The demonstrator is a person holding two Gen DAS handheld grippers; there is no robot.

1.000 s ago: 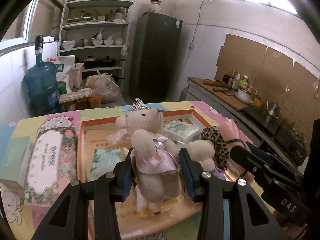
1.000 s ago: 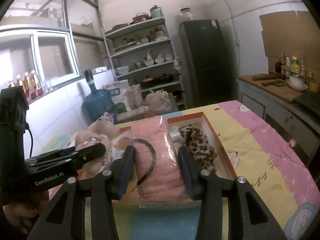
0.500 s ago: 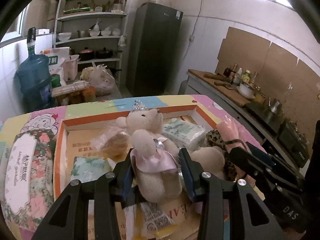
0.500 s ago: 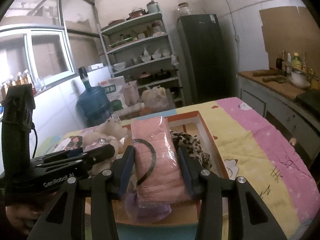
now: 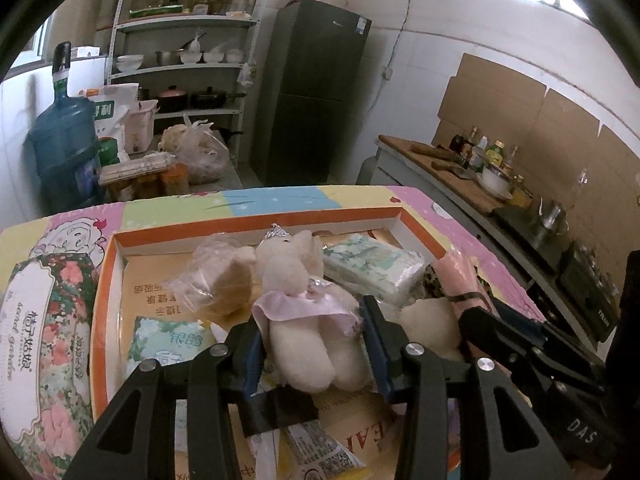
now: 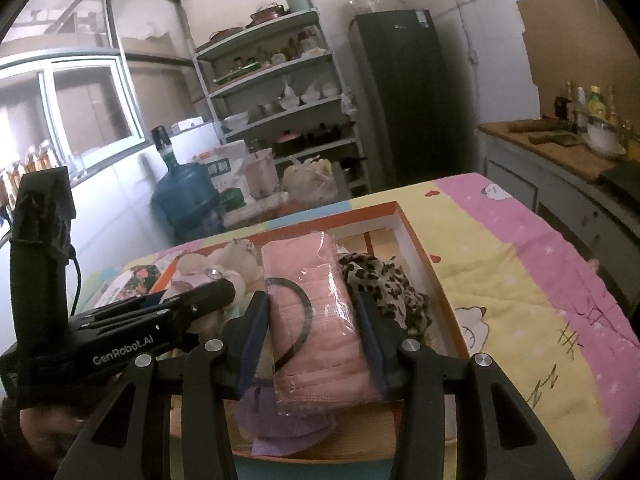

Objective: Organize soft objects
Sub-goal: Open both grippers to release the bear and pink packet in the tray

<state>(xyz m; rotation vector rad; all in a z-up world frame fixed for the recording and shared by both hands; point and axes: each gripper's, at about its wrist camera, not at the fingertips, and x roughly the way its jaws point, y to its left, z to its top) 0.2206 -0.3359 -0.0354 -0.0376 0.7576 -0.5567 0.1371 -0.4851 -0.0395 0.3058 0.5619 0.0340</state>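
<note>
Compared with a second ago: both grippers sit lower and further in over the orange-rimmed tray [image 5: 256,216]; the teddy bear [image 5: 298,304] has tipped forward, head down among the tray's contents, where it was upright in the grip before. Pink pack looks unchanged in its hold.

Left to right, left wrist view: floral tissue box [image 5: 44,336] outside the tray's left wall. Inside the tray, a green tissue packet [image 5: 168,344], then a clear bag with something tan in it [image 5: 216,276]. Left gripper [image 5: 312,344] jaws opening; the bear's legs lie between the fingers [image 5: 374,336], its pink skirt just ahead of the tips; contact with the pads unclear. Pale green wipes pack [image 5: 372,268] right of the bear.

Right wrist view: right gripper [image 6: 314,324] clamped on the pink plastic-wrapped cloth pack [image 6: 314,308], which stands lengthwise between the fingers, above the tray's near end. Leopard-print cloth [image 6: 384,284] lies just right of it, in the tray.
</note>
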